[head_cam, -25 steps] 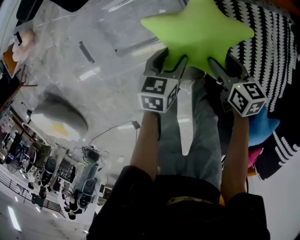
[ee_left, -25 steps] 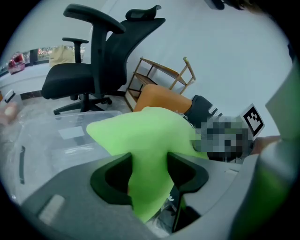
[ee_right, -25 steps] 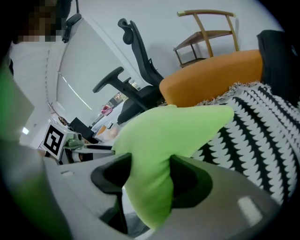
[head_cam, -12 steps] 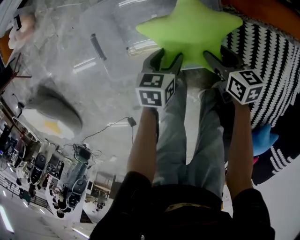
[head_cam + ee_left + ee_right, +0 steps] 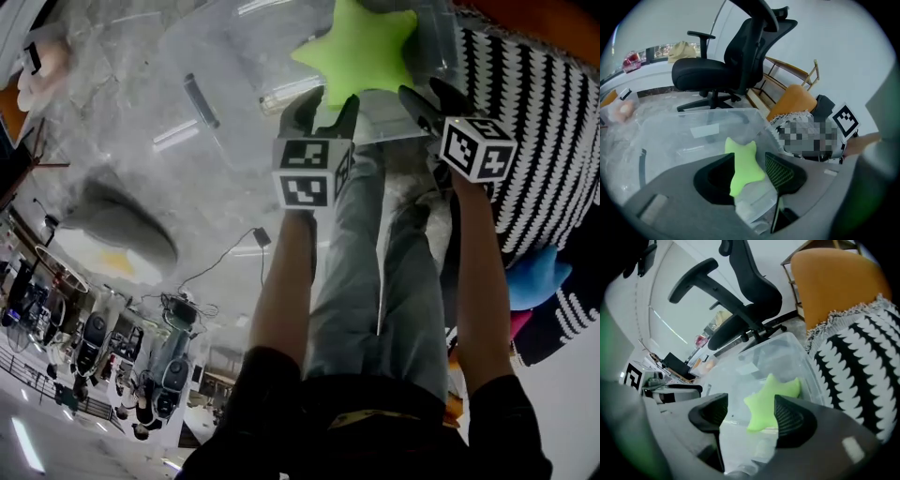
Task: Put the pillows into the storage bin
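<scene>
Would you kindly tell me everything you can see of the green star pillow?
The green star pillow is a soft, plump, lime-green plush with rounded points, plain and unmarked. It lies inside the clear plastic storage bin, one point towards the person. The left claw, just closing a little, and the right claw, just opening, hang above it, apparently gripping nothing.

Black office chair (image 5: 736, 61) at back, wooden rack (image 5: 790, 67) just beside. Orange seat back (image 5: 834, 282) above black-and-white zigzag throw (image 5: 862, 357), fringed top edge. Black cable with plug (image 5: 262, 236) on floor.
</scene>
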A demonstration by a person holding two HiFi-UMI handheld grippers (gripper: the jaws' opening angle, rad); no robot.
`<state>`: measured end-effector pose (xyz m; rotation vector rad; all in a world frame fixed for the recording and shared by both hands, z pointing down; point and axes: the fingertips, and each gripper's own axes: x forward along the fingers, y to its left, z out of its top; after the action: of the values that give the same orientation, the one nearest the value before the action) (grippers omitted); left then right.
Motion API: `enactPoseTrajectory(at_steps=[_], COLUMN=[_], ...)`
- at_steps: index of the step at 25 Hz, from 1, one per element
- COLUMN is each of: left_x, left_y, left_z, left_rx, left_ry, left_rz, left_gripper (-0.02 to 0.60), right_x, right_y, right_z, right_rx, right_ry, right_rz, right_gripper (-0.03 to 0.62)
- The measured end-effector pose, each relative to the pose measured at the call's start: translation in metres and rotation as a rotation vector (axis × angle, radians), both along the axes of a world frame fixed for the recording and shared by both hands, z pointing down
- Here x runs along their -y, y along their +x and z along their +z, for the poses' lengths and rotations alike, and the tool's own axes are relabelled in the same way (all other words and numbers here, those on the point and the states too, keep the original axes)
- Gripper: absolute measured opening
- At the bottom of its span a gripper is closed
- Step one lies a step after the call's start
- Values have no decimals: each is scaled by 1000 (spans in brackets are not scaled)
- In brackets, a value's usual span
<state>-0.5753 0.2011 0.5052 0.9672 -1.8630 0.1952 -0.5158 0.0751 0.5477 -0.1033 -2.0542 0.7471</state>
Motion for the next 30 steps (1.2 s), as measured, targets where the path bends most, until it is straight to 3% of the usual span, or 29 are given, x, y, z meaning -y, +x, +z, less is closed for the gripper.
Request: enactPoseTrajectory(at_steps=[2, 4, 6, 10, 18, 26, 30], left_x=[5, 17, 39, 96, 208, 281, 298], left_y=[8, 20, 38, 93, 189, 351, 426], left_z=[-3, -4, -6, -25, -73, -105, -104], left_rx=[4, -10, -22, -49, -80, -124, -149], left_ry=[16, 33, 49, 94, 201, 266, 264], left_rz=[42, 74, 104, 240, 518, 805, 933], left_gripper=[190, 132, 27, 11, 11, 11, 12], right_x=[0, 10, 32, 72, 145, 180, 183], right_y=[19, 44, 75, 148, 253, 417, 501], right_z=[-8, -18, -30, -61, -123, -160, -158], right_rx=[6, 11, 22, 39, 81, 57, -16], right_ry=[-2, 21, 54, 96, 210, 301, 348], right_rz=[36, 97, 185, 375, 681, 972, 1124], right_gripper=[297, 237, 97, 3, 3, 3, 3])
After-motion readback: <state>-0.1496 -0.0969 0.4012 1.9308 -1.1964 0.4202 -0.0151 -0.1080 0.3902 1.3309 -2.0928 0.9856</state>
